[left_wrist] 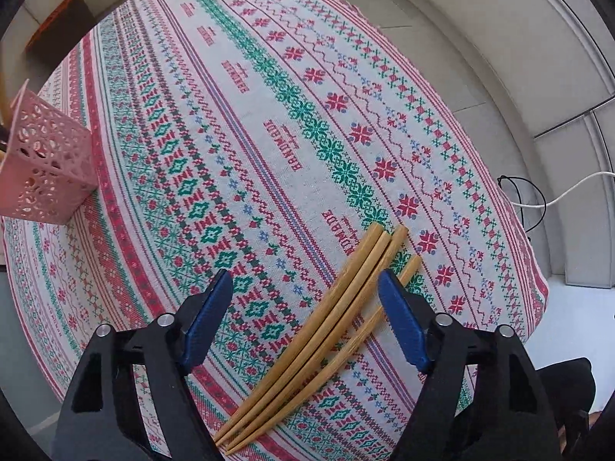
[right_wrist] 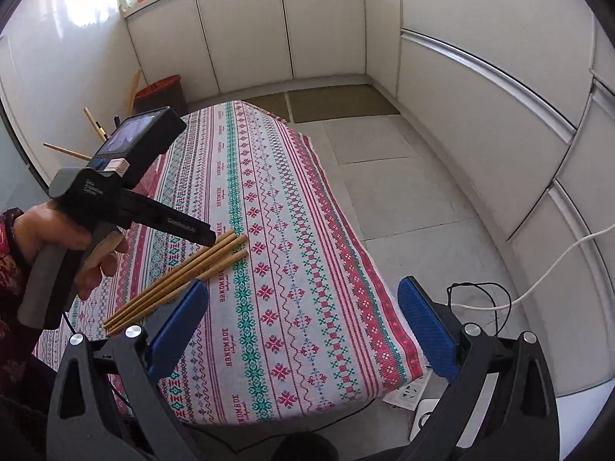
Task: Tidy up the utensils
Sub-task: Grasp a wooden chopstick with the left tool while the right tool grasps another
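Several wooden chopsticks point(left_wrist: 338, 315) lie side by side on the patterned tablecloth point(left_wrist: 238, 146). My left gripper point(left_wrist: 305, 280) points straight down over them, open, its blue pads point(left_wrist: 209, 319) standing on either side of the bundle without pressing it. A pink perforated holder point(left_wrist: 46, 165) stands at the table's left edge. In the right wrist view a hand holds the left gripper point(right_wrist: 207, 236) above the chopsticks point(right_wrist: 184, 276), with more sticks point(right_wrist: 65, 151) poking up behind it. My right gripper point(right_wrist: 303, 288) hovers open over the table's near end with nothing between its fingers.
An orange-brown basket point(right_wrist: 161, 92) stands on the floor beyond the table. White cabinets point(right_wrist: 480, 88) line the walls. A white cable point(right_wrist: 557, 265) and a black wire point(right_wrist: 480, 299) run along the floor to the right of the table edge point(right_wrist: 369, 269).
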